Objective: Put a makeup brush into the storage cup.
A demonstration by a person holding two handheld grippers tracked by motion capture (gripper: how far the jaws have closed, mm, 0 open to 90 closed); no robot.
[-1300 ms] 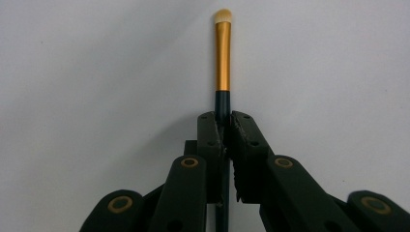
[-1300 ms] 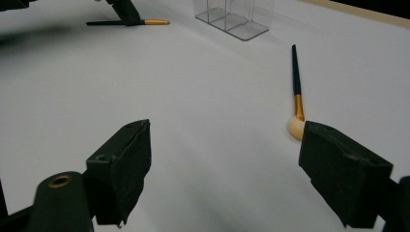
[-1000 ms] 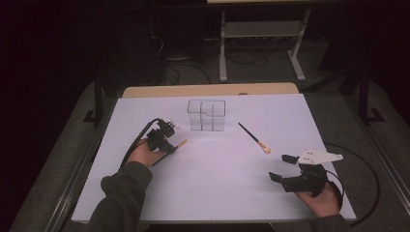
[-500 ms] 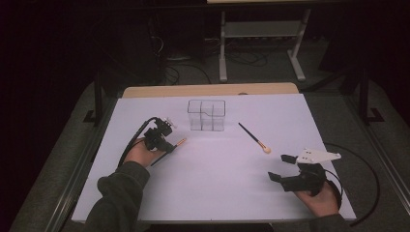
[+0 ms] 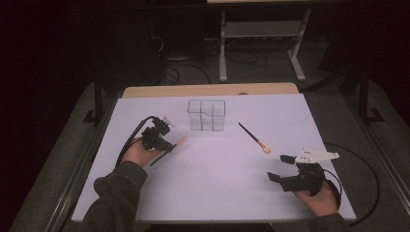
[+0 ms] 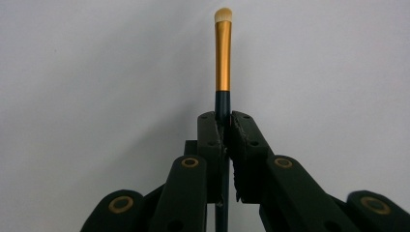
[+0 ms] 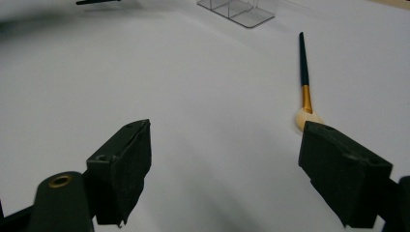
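My left gripper is shut on a thin makeup brush with a dark handle, gold ferrule and small tip; the left gripper view has the brush sticking straight out from between the closed jaws. A second brush with a round cream tip lies loose on the white table, right of a clear divided organizer. My right gripper stands open near the front right, a little short of that brush's tip. The right gripper holds nothing.
The white table top ends in a wooden strip at the far side. Black cables trail from both grippers. Beyond the table is a dark floor with a metal stand.
The left gripper with its brush has shifted slightly. The right gripper has barely moved.
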